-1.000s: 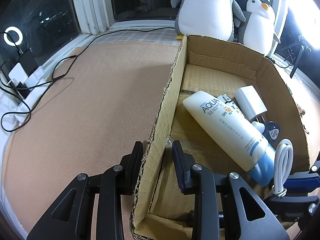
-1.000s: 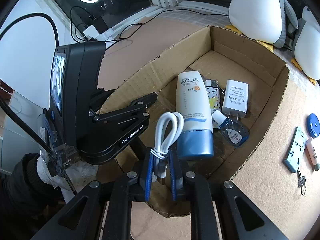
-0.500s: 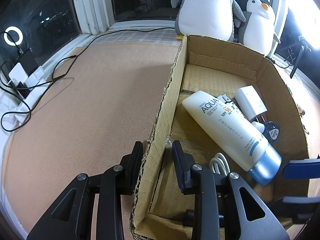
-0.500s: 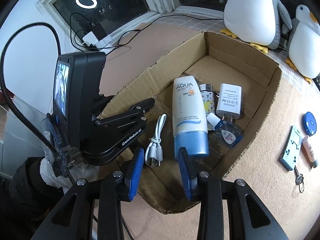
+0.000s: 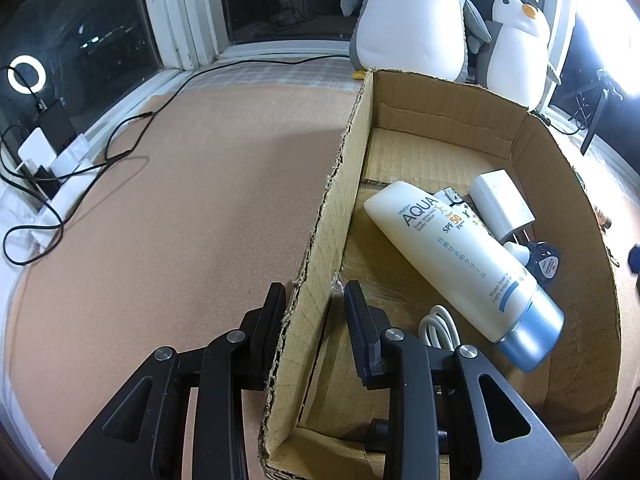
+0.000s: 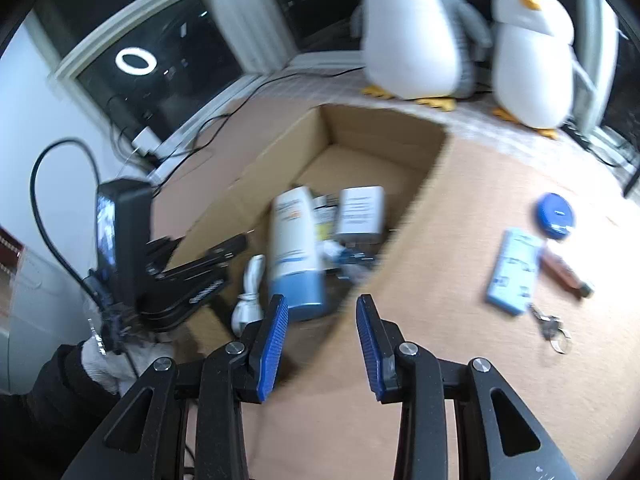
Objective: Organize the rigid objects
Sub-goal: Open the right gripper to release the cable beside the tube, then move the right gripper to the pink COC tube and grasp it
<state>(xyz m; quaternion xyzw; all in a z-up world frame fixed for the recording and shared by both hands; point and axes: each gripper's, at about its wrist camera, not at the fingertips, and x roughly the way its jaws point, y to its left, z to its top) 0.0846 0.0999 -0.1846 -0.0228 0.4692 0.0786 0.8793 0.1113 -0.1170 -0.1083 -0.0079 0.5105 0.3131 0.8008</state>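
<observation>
A cardboard box [image 5: 320,216] stands on the tan mat, and my left gripper [image 5: 314,296] is shut on its left wall, one finger on each side. Inside lie a white sunscreen tube [image 5: 460,260] with a blue cap, a coiled white cable [image 5: 438,326], a white charger [image 5: 500,204] and a small blue bottle [image 5: 540,260]. The right wrist view is blurred. My right gripper [image 6: 322,308] hangs open over the box's near right corner [image 6: 412,208] with nothing between its blue pads. The cable [image 6: 250,288] lies left of the tube [image 6: 294,236].
On the mat right of the box lie a round blue case [image 6: 554,214], a light blue tag [image 6: 514,272] with keys [image 6: 554,330], and a brown tube [image 6: 564,272]. Two plush penguins [image 5: 408,20] stand behind the box. Cables and chargers [image 5: 48,148] line the windowsill at left.
My right gripper opened and let go of the white cable, which now lies in the box beside the tube. It then drew back up and to the right. The left gripper stayed put.
</observation>
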